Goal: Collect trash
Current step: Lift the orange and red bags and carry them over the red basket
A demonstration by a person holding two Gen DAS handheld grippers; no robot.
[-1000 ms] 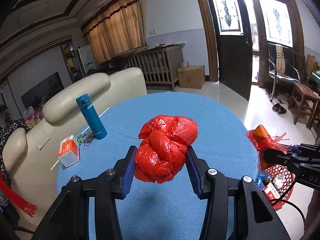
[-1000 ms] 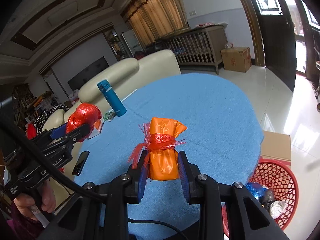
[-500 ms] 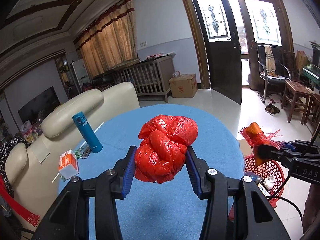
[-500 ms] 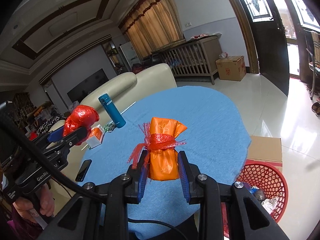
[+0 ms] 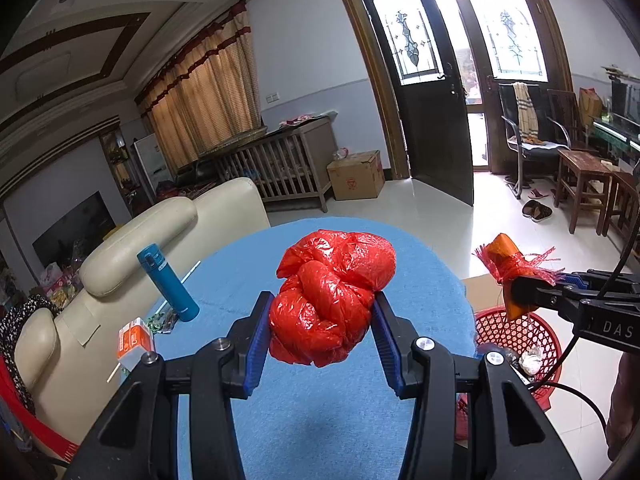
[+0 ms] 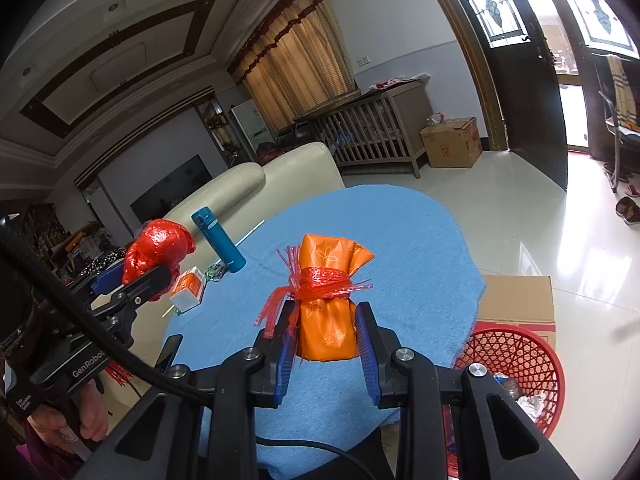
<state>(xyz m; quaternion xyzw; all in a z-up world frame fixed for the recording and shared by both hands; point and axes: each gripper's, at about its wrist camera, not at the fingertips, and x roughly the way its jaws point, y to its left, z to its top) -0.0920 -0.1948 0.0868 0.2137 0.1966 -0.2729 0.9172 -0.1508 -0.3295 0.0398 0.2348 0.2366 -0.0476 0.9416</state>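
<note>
Two pieces of trash are off the table at once, one in each pair of tongs. The left tongs [image 5: 322, 330] are clamped on a crumpled red plastic bag [image 5: 334, 298], which bulges out between the blue pads and hangs above the blue table [image 5: 320, 420]. The right tongs [image 6: 326, 336] pinch an orange packet [image 6: 328, 320] tied round its middle with frayed red netting, held upright with its lower half between the fingers.

Down on the floor beside the table's right edge stands the red basket [image 6: 532, 344], and it already holds a few scraps (crumpled white and dark bits, too small to name). In the left view the orange packet sits roughly above that basket's rim, so I judge the right side is nearer to dropping its load; the red bag appears to hang over the table, not the basket.

Left to do, as far as I can judge: carry both bundles over the basket and let go. On the table's far left side remain a teal bottle [image 5: 168, 282], a small orange and white carton [image 5: 136, 338], some green wrappers and a thin white stick; which of these count as trash I cannot tell.
</note>
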